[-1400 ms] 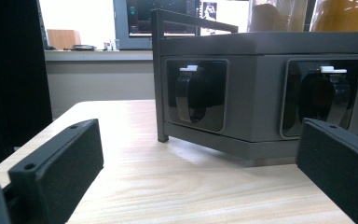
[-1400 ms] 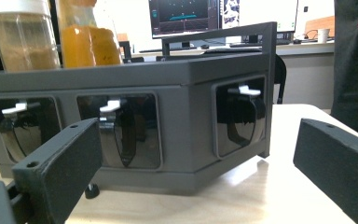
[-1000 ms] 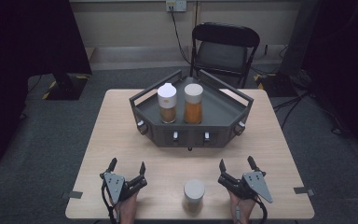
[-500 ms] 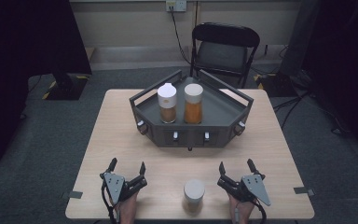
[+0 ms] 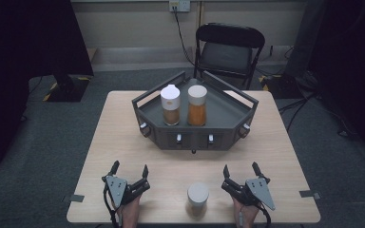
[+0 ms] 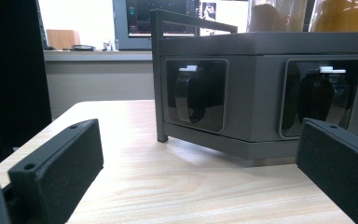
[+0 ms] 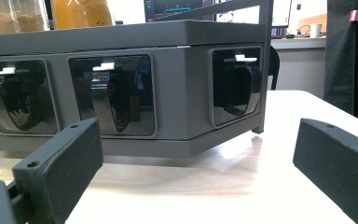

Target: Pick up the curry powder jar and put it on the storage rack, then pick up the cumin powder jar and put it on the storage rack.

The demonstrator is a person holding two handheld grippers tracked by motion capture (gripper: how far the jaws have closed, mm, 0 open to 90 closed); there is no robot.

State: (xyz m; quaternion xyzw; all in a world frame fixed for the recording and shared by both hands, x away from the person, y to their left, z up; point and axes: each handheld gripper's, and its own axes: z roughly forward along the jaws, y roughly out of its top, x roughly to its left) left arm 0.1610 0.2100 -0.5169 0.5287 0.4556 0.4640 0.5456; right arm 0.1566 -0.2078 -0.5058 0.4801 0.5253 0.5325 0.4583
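Left gripper [image 5: 129, 172] and right gripper [image 5: 241, 171] low on table [image 5: 123, 123], jaws spread, flanking white-capped jar [image 5: 197, 198], untouched.

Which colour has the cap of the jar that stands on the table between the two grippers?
The cap of the jar is white, best seen in the high view.

your left gripper [image 5: 129, 172] and right gripper [image 5: 241, 172] are black, the right one topped by a grey plate [image 5: 261, 191]. between them stands a jar [image 5: 197, 199] with a white lid. the table [image 5: 123, 123] is pale wood with a fine grain. the rack [image 5: 228, 107] is dark grey, its front recesses [image 6: 195, 94] glossy black with small white tabs. on it, one white-capped bottle [image 5: 170, 104] holds brown, the other bottle [image 5: 196, 104] orange. the chair [image 5: 228, 50] is black.
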